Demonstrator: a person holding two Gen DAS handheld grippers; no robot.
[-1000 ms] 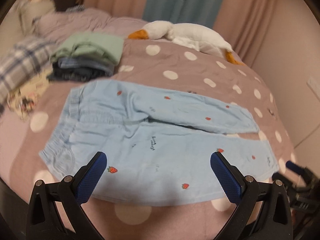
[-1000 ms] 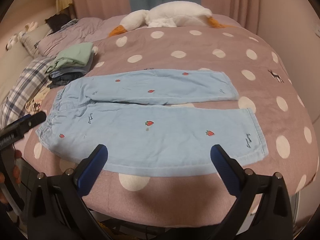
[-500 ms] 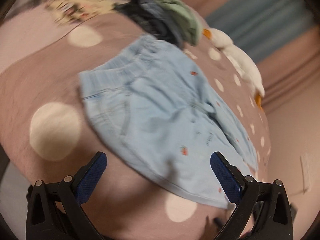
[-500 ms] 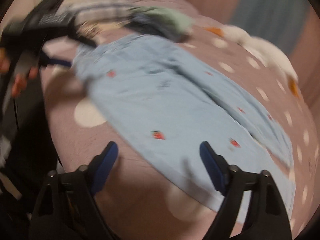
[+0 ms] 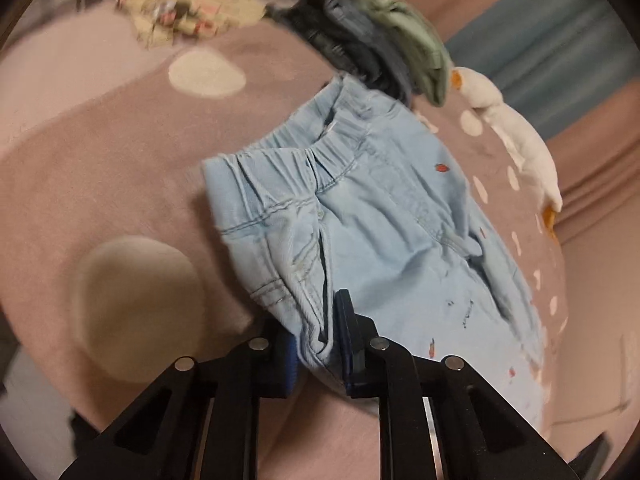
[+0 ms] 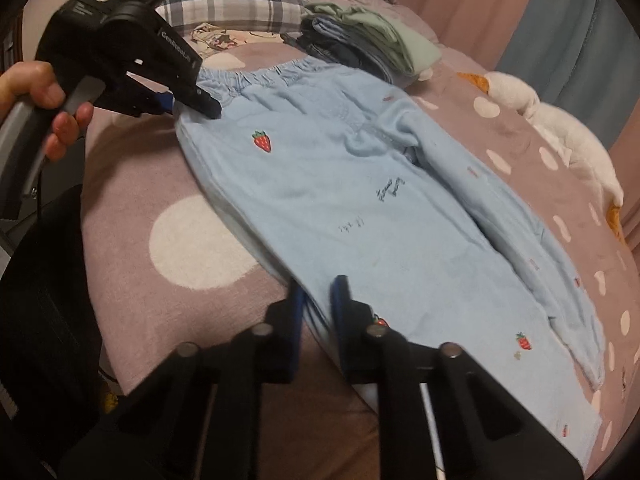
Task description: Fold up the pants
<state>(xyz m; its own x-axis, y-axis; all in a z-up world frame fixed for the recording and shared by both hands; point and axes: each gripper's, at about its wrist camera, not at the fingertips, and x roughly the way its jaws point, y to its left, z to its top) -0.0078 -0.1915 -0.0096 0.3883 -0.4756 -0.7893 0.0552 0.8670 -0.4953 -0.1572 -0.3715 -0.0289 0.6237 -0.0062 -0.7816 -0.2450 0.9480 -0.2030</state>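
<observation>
Light blue pants [image 6: 360, 208] with small strawberry prints lie flat on a pink polka-dot bedspread [image 6: 140, 168], waistband toward the far left. My left gripper [image 5: 318, 344] is shut on the near corner of the waistband [image 5: 304, 320]; it also shows in the right wrist view [image 6: 188, 102] at the waistband. My right gripper [image 6: 318, 312] is shut on the near side edge of the pants, about mid-leg. The pants also show in the left wrist view [image 5: 392, 216], slightly bunched at the grip.
A stack of folded clothes [image 6: 360, 40] sits just beyond the waistband. A plaid pillow [image 6: 240, 4] lies at the far left. A white plush goose [image 6: 560, 132] lies along the far right. The bed's near edge [image 6: 240, 380] is under my right gripper.
Both grippers were open above the pants. They have come down to the near edge and closed, left on the waistband corner, right on the side edge.
</observation>
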